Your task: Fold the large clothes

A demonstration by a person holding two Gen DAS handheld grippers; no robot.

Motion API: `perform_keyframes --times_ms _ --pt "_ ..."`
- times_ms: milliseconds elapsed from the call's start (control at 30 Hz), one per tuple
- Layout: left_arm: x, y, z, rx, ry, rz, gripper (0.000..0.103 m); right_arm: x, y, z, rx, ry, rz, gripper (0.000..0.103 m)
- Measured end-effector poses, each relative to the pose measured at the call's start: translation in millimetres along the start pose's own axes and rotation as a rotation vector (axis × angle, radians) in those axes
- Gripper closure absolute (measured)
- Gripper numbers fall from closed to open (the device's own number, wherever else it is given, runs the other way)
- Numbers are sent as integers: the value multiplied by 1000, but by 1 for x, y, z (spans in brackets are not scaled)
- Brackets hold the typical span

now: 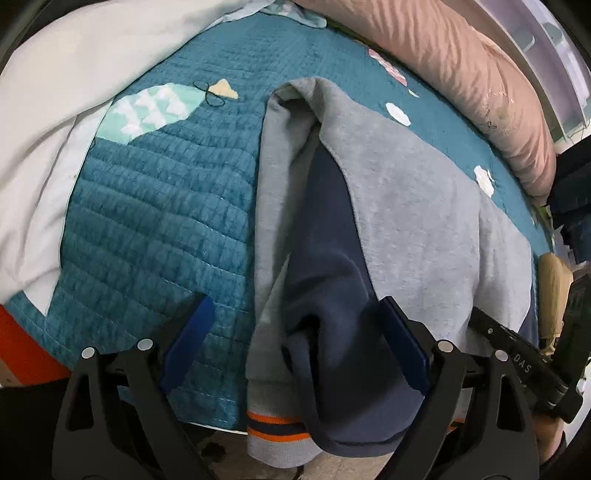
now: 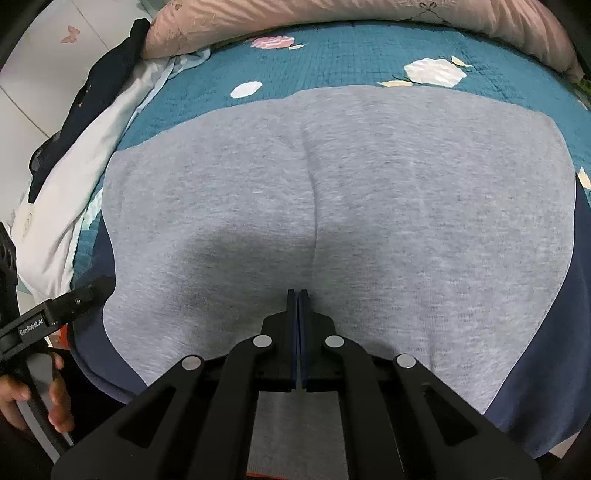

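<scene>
A grey sweatshirt [image 1: 424, 206] with navy sleeves lies on the teal quilt [image 1: 155, 206], its orange-striped hem [image 1: 273, 428] hanging over the near bed edge. A navy sleeve [image 1: 325, 240] is folded inward along its left side. My left gripper [image 1: 295, 301] is open wide and straddles that sleeve and the grey edge, with its pads off the cloth. In the right wrist view the sweatshirt's grey back [image 2: 369, 184] spreads flat with a centre crease. My right gripper [image 2: 297, 292] is shut just over the fabric near that crease, with nothing visibly pinched.
A pink duvet [image 1: 461, 66] runs along the far side of the bed, also seen as a pink roll [image 2: 332, 14]. White bedding [image 1: 55, 110] is bunched at the left. Dark clothes [image 2: 110, 66] lie by the wall. A hand [image 2: 55, 402] holds the other tool's handle.
</scene>
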State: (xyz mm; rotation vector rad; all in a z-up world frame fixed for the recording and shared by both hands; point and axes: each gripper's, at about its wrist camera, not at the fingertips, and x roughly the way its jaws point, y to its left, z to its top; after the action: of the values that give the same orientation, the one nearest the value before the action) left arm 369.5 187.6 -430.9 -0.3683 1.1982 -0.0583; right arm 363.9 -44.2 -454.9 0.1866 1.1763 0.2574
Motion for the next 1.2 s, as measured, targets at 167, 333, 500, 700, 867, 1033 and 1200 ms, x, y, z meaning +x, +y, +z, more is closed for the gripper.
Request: perform_keyframes --times_ms 167,333,500,700,867,1033,1200 --pt "-3 -11 -6 32 -9 -53 36 -11 1 -7 38 0 36 101" --pt "-8 -5 -9 18 -36 -51 55 -16 10 -30 62 76 67 101" --pt "-30 -14 -10 55 -91 -53 82 -6 7 -40 56 49 57 103" --pt "-57 -47 -7 131 -158 -102 85 -24 4 -47 74 31 56 103" --pt "-68 -78 -6 174 -181 -142 85 -22 -6 -64 84 22 75 103" --pt "-76 -125 -7 241 -197 -190 85 -37 -25 -68 166 -13 181 103" --pt "-77 -188 -14 328 -203 -260 85 -74 -52 -74 200 -103 185 101"
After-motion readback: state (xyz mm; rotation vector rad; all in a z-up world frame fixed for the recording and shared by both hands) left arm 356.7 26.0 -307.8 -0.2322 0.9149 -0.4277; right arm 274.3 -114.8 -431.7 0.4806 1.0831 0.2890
